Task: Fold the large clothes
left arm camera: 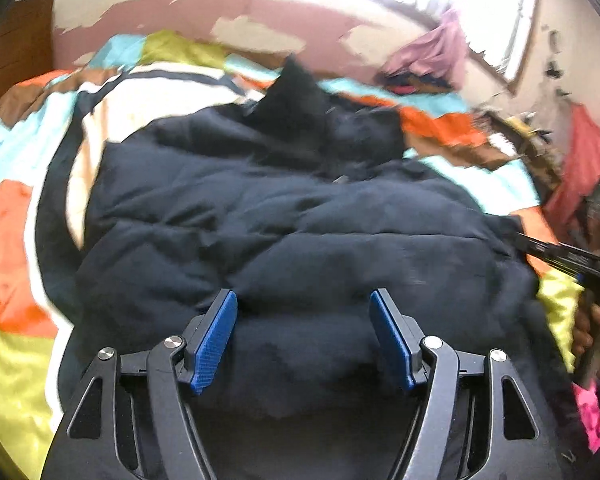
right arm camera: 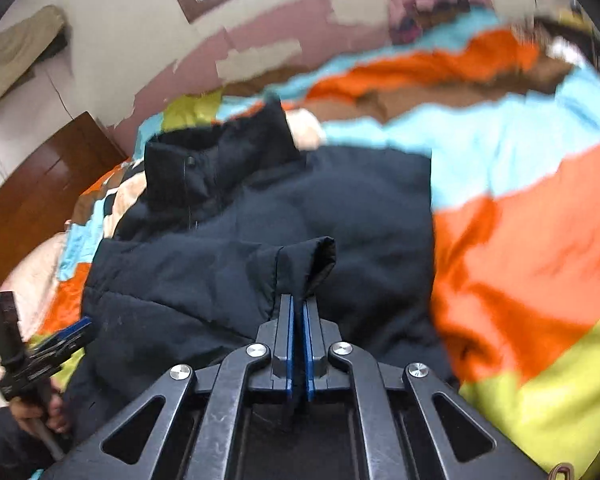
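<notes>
A dark navy puffer jacket [left arm camera: 284,216] lies spread on a bed with a colourful patchwork cover [left arm camera: 16,216]. My left gripper [left arm camera: 303,300] is open, its blue pads [left arm camera: 216,340] wide apart just above the jacket's near edge, holding nothing. In the right wrist view the jacket [right arm camera: 228,264] lies with its collar [right arm camera: 204,160] at the far end. My right gripper [right arm camera: 298,304] is shut on a sleeve cuff [right arm camera: 308,264] of the jacket and holds it lifted over the body. The right gripper also shows at the right edge of the left wrist view [left arm camera: 572,260].
The bed cover [right arm camera: 520,248] extends right of the jacket. A peeling pink wall [left arm camera: 188,12] and a window [left arm camera: 492,8] stand behind the bed. A brown wooden headboard [right arm camera: 40,192] is at the left. Clothes are piled at the far right [left arm camera: 428,64].
</notes>
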The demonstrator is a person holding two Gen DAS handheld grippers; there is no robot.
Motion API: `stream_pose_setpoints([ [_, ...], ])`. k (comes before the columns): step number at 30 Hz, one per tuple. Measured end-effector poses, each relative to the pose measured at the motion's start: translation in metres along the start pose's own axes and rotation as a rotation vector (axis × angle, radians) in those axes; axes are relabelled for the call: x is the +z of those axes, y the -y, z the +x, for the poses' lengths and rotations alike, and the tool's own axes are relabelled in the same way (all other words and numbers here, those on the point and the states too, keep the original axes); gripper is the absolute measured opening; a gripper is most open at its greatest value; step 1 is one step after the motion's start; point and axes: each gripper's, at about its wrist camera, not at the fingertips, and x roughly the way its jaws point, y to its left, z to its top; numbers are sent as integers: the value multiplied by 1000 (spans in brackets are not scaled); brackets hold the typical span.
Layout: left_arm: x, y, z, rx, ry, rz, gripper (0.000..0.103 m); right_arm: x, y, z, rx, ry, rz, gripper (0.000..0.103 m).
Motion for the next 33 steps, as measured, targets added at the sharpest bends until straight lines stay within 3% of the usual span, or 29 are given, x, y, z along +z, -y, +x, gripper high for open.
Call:
stream_pose_setpoints([
  [3,5,8,5,2,1,22,63,14,-4,2,-36,31,-14,5],
  [8,6,15,42,85,-107,68,63,13,-2,36,-131,-27,-71,5],
  [14,0,5,61,52,-112,92,63,-12,1,80,-206,-97,-197,10],
  [23,-2,3,69,60,-123,108,64,-19,13,88,-155,-84,-150,10],
  [26,10,0,63,29,-178,102,64,-11,19,79,-111,-101,-110,14],
  [30,38,-7,52,36,-243,98,64,10,23,63,-53,-156,-44,44],
  [33,73,-14,38,92,-193,51,64,31,15,51,-62,-149,-47,66],
])
